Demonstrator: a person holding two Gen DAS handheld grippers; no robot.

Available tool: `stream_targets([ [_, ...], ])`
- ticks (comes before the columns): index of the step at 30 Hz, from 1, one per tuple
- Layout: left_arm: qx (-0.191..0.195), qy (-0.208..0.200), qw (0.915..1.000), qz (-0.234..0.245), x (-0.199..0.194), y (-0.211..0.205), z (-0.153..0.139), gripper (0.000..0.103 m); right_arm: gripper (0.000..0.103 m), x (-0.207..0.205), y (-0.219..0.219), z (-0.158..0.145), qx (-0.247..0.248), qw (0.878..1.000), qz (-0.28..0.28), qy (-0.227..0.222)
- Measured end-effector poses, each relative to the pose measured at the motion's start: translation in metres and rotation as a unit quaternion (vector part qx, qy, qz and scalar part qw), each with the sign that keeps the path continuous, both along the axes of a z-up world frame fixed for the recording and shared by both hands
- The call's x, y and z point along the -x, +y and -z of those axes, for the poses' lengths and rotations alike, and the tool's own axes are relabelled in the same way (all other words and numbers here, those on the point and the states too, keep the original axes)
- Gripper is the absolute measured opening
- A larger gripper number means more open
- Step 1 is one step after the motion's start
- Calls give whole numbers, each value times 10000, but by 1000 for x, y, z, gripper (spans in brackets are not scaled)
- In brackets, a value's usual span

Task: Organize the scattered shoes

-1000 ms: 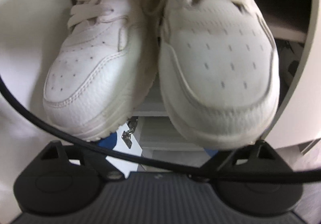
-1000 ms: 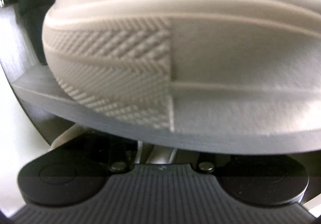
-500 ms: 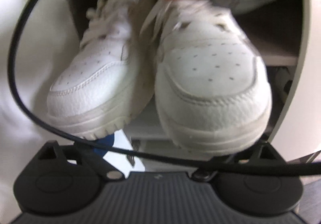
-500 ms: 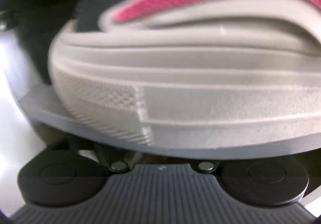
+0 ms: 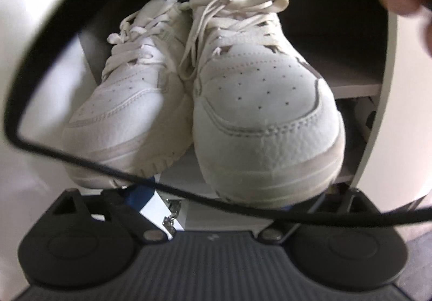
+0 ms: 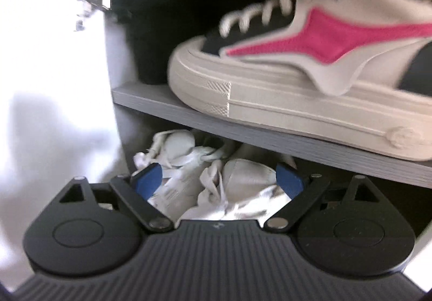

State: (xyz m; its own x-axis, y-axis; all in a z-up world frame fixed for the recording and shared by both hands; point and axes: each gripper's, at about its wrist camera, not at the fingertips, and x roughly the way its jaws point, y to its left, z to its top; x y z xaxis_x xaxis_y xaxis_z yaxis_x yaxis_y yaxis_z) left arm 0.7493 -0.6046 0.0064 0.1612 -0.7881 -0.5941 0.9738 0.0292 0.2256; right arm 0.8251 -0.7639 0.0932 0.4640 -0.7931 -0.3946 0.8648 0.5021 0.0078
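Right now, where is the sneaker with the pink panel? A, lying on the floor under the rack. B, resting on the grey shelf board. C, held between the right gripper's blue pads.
B: the pink-panelled sneaker sits on the grey shelf board, while the right gripper stands open below it with nothing between its pads.

The right gripper [image 6: 218,178] has just been opening; its blue-padded jaws now stand wide with nothing between them. It sits farther back from the chunky white platform sneaker with the pink side panel [image 6: 310,79], which earlier filled its view and now rests on the grey shelf board [image 6: 162,106]. In the left wrist view, the pair of white leather lace-up sneakers [image 5: 259,101] appears farther off, laces fully visible.
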Motion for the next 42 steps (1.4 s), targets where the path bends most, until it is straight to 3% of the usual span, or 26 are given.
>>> stream_targets([
  [2, -50, 43, 9999, 155, 0, 2, -1, 94, 93, 78, 31, 4, -162, 9997, 150, -104],
  [4, -108, 52, 9996, 236, -2, 4, -1, 93, 93, 128, 20, 8, -714, 9942, 472, -648],
  [6, -167, 60, 9993, 314, -3, 5, -1, 92, 93, 157, 10, 20, -1301, 9806, 775, -1248],
  [8, -232, 67, 9990, 383, -5, 6, -1, 91, 93, 201, 32, 37, -1873, 9563, 1076, -1972],
  [10, -251, 52, 9988, 420, -5, 6, -1, 90, 93, 239, 49, 74, -2739, 9051, 1338, -2966],
  [13, -210, -17, 9983, 545, -1, 6, -3, 90, 93, 257, 66, 112, -3434, 8511, 1474, -3687],
  [14, -196, -27, 9982, 572, 1, 6, -3, 90, 95, 258, 68, 119, -3517, 8427, 1460, -3805],
  [16, -171, -47, 9979, 625, 4, 6, -6, 90, 95, 260, 76, 143, -3837, 8003, 1323, -4413],
  [19, -193, -114, 9976, 660, 5, 4, -8, 91, 90, 258, 83, 160, -4030, 7522, 1154, -5083],
  [20, -210, -151, 9975, 664, 6, 3, -7, 91, 71, 257, 83, 160, -4029, 7502, 1145, -5116],
  [22, -263, -152, 9975, 631, 4, 0, -8, 90, 62, 252, 81, 157, -3964, 7497, 1133, -5177],
  [27, -222, -256, 9979, 556, 7, -24, -14, 89, 61, 242, 69, 146, -3829, 7620, 1203, -5083],
  [30, -295, -268, 9980, 495, -24, -7, -20, 90, 61, 235, 51, 141, -3753, 7713, 1208, -4997],
  [34, -491, -377, 9969, 495, -54, -53, -21, 90, 61, 226, 33, 139, -3730, 7821, 1200, -4846],
  [39, -647, -278, 9970, 322, -71, -75, -10, 89, 61, 218, 17, 142, -3707, 7854, 1214, -4807],
  [42, -1066, -26, 9943, 53, -80, -77, 7, 90, 66, 218, 17, 146, -3692, 7828, 1283, -4842],
])
